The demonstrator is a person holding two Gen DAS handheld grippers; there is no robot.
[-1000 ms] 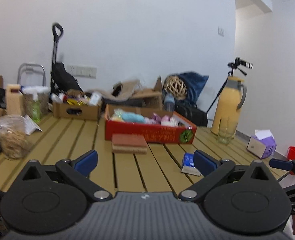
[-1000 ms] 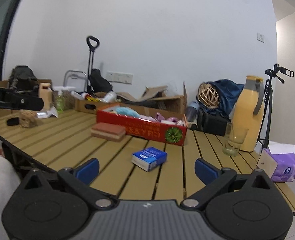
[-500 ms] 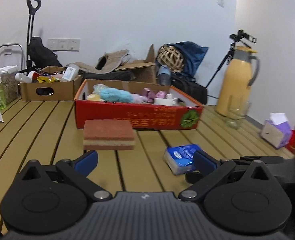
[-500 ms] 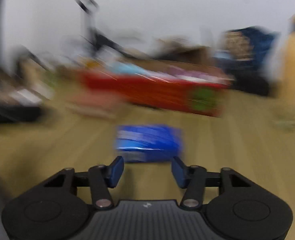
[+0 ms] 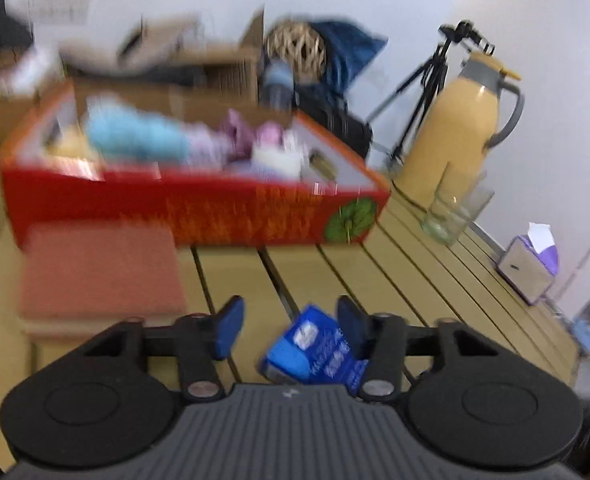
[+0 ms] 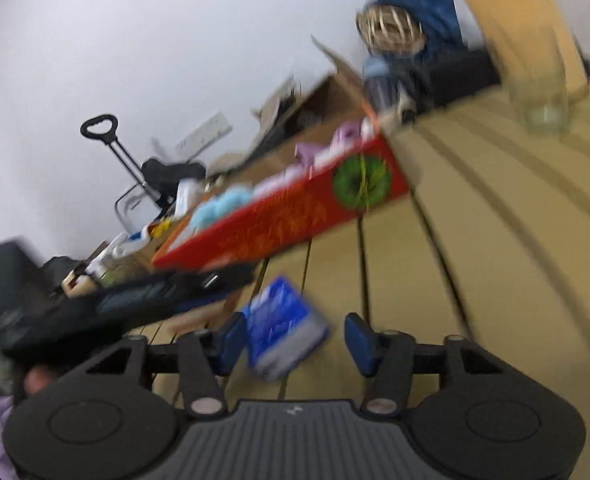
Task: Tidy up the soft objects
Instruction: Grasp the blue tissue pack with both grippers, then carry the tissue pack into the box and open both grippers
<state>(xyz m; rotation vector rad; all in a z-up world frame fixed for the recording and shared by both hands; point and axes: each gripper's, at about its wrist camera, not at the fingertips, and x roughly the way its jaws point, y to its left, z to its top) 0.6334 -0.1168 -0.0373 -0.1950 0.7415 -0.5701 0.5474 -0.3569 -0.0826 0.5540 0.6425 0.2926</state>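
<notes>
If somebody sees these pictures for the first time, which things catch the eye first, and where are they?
The red box full of soft pastel things stands out, across the middle of the slatted table. A small blue packet lies nearest, between the fingers of the left hand-held gripper. A yellow jug stands at the right.

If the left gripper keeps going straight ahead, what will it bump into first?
Probably the blue tissue pack beside its right finger; past that, bare table, then the red box. Blur hides the depth.
</notes>
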